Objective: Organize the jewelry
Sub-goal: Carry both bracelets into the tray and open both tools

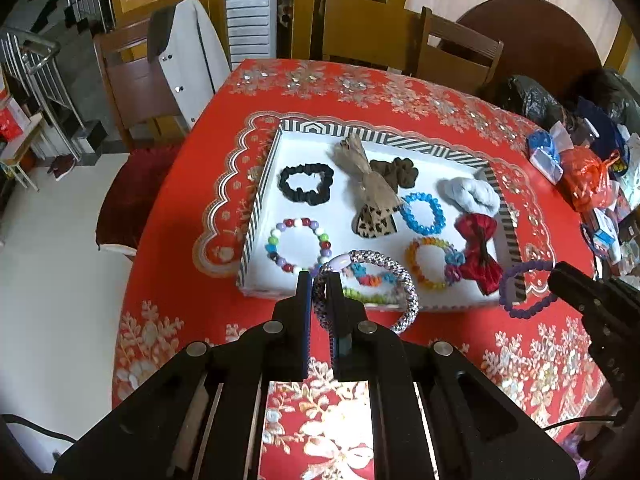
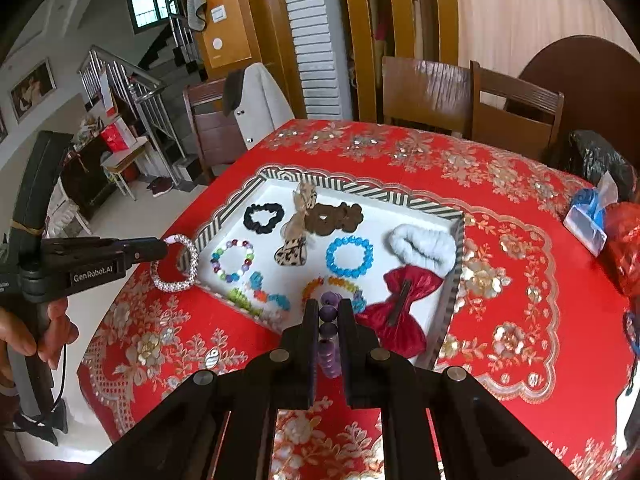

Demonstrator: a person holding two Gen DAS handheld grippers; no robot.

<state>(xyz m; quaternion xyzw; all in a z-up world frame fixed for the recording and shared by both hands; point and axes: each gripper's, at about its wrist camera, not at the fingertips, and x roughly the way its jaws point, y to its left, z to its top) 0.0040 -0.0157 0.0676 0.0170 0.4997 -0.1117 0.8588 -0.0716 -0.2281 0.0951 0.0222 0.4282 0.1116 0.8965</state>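
Jewelry lies mostly in the shallow white tray with striped rim at the frame's centre: black scrunchie, red bow, blue bead bracelet. The left gripper is closed on a silver braided bangle; the right gripper clamps a purple bead bracelet. Both appear lifted above the tray; next, I judge, each needs a free spot.

Tray: floor crowded with 10-odd hair ties, bracelets and bows; bare white patches only between them.
Cloth in front: bare, open to a gripper.
Right edge: bags piled there.
Far side: 2 chairs against the table.
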